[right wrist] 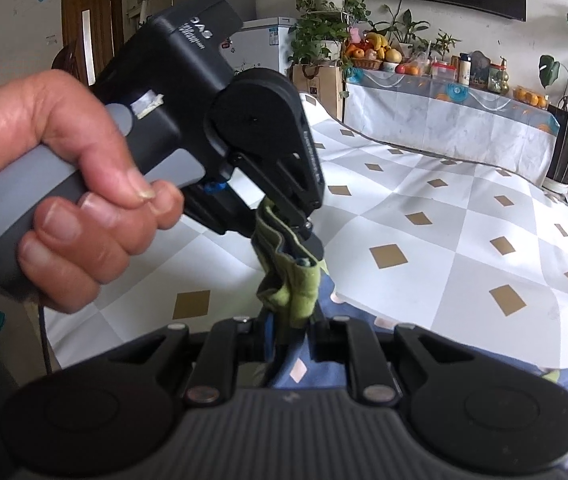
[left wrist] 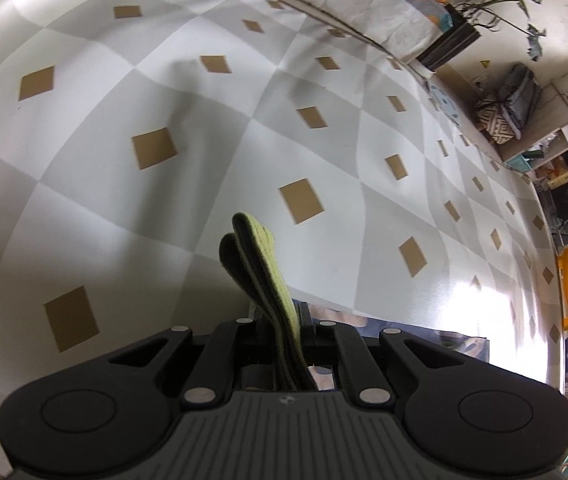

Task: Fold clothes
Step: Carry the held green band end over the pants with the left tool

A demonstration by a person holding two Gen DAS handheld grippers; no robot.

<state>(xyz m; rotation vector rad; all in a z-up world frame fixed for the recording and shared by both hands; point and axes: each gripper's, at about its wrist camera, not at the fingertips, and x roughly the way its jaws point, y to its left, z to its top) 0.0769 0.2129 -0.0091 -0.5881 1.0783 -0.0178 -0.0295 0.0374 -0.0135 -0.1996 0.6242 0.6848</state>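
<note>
Both claws, left claw (right wrist: pixel 304 258) and right claw (right wrist: pixel 288 332), clamped tight on the green waistband (right wrist: pixel 292 300).

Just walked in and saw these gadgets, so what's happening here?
A person is folding clothes with two handheld grippers. The left gripper, held in a hand, is shut on a green band of a garment. The right gripper pinches the same garment close by, above the checked sheet.
</note>
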